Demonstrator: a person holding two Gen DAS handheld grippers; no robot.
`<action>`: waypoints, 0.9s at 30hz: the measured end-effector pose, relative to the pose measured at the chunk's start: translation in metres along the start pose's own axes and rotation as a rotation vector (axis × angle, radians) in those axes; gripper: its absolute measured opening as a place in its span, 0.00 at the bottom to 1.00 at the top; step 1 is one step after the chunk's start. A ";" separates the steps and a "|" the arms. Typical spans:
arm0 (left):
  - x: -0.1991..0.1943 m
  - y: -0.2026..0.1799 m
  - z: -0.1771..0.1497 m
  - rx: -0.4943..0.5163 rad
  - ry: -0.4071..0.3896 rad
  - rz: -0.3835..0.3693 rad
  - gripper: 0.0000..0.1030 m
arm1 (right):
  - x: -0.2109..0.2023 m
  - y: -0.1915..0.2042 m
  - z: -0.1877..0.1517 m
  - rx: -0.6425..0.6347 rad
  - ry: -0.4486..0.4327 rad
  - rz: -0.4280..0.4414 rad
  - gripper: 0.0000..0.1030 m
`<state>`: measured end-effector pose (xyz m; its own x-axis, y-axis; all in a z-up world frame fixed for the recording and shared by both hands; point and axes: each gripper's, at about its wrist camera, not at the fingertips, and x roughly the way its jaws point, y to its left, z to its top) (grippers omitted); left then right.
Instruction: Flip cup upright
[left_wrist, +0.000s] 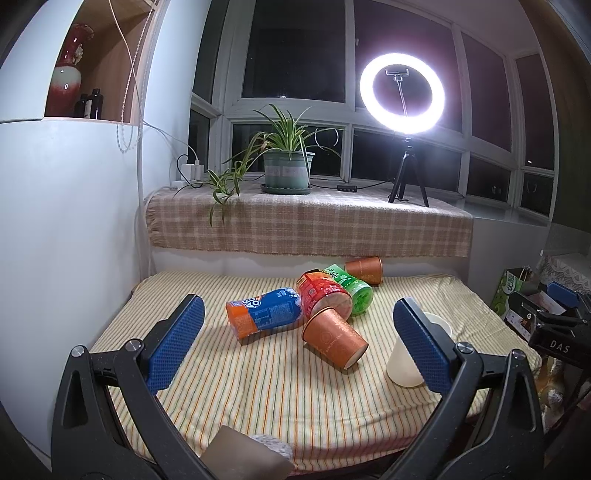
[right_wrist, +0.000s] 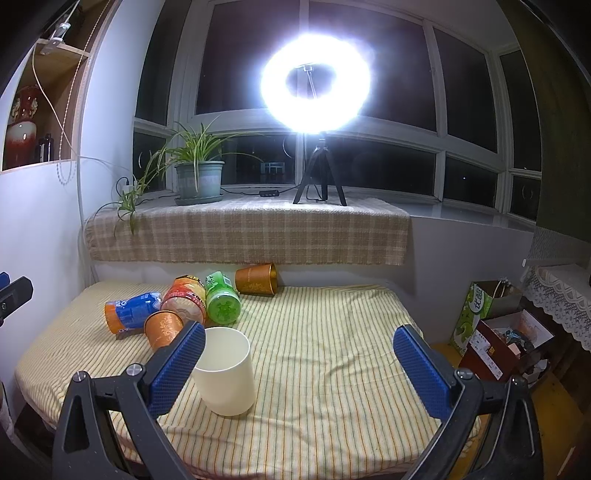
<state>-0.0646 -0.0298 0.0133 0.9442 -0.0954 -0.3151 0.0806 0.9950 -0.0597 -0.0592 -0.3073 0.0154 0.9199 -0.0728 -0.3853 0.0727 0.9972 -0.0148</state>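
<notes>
white cup (right_wrist: 224, 371) upright beside left blue pad, both tongs (right_wrist: 299, 367) wide

My cream plastic cup (right_wrist: 224, 371) stands upright on the striped cloth, mouth open to the ceiling, plain-walled and empty. It sits toward the near edge, just in front of the toppled pile.

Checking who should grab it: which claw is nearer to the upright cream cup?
Right. The right claw has its left finger just beside the cream cup; in the left wrist view the left claw sits further left, the cup beyond its right finger.
</notes>
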 end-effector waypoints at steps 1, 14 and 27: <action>0.000 0.000 0.000 0.000 0.000 -0.001 1.00 | 0.000 0.000 0.000 0.000 -0.001 -0.001 1.00; 0.003 0.004 0.002 0.003 0.004 0.021 1.00 | 0.000 0.000 0.000 -0.002 0.000 -0.002 1.00; 0.005 0.009 -0.001 0.004 0.001 0.037 1.00 | 0.003 -0.001 -0.003 -0.010 0.006 0.004 1.00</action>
<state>-0.0592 -0.0219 0.0098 0.9462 -0.0586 -0.3181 0.0470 0.9979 -0.0442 -0.0582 -0.3084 0.0115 0.9177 -0.0691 -0.3912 0.0653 0.9976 -0.0231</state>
